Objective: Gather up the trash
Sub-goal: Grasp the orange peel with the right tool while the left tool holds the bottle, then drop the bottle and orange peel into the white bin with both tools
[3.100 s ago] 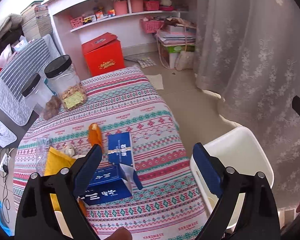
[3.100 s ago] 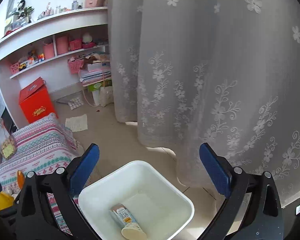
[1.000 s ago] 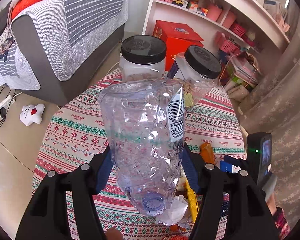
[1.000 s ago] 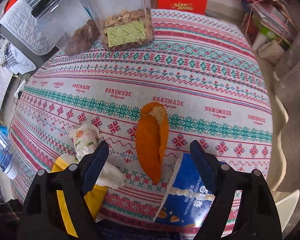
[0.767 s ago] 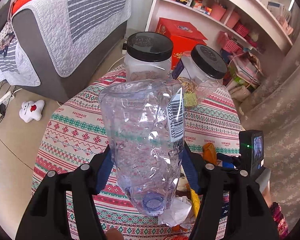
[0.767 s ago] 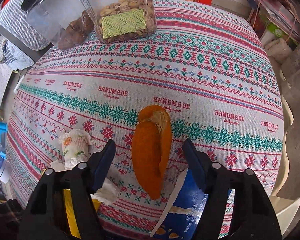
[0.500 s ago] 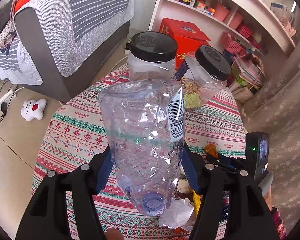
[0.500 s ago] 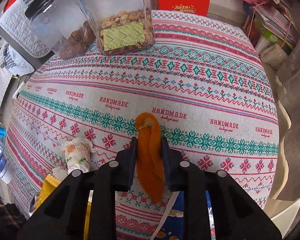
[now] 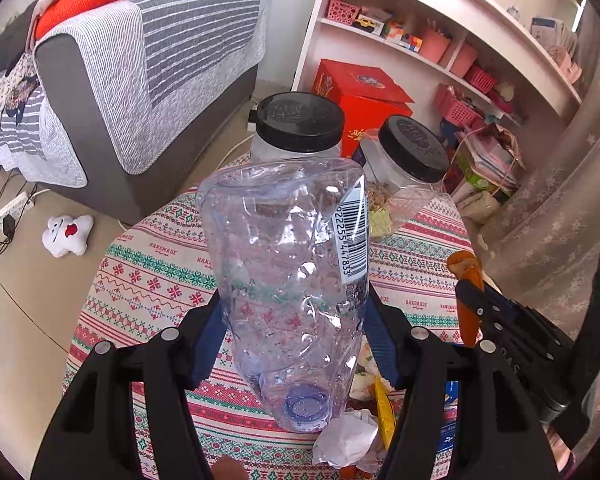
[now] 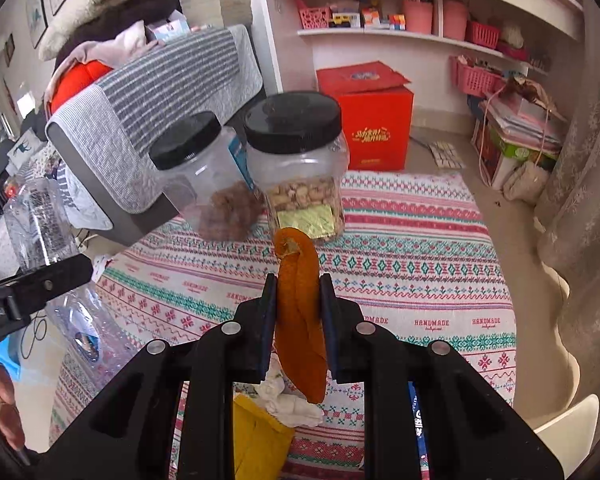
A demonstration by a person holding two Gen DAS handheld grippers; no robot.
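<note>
1. Left wrist view: the left gripper [image 9: 296,344] is squeezing a crushed clear bottle [image 9: 288,280]. The bottle is between its two fingers, cap end toward the camera, and its fat end sticks out in front.
2. That grip looks the same as a second ago. The bottle has not slipped.
3. Right wrist view: the right gripper [image 10: 298,312] is clamped on an orange peel [image 10: 300,316]. A second ago it was wide open with the peel lying on the table between its fingers. Half a second ago the fingers pinched in on it.
4. Now the peel is up off the table [image 10: 420,272]. It sticks up past the fingertips and hangs down behind them.
5. So both grippers are full. I think the pick-up part is done for these two bits of trash.
6. Next comes the drop, I think. A white bin [image 10: 568,428] peeks in just at the right gripper's lower right, past the table edge.
7. More trash is under the right gripper: a white tissue [image 10: 288,400], a yellow wrapper [image 10: 260,436] and a blue box [image 10: 418,424] beside its right finger.
8. Two jars [image 10: 296,168] with black lids stand ahead of both grippers. They hold food, so they are likely not trash.
9. The peel is thin and soft. It could slide out if the gripper swings fast.
</note>
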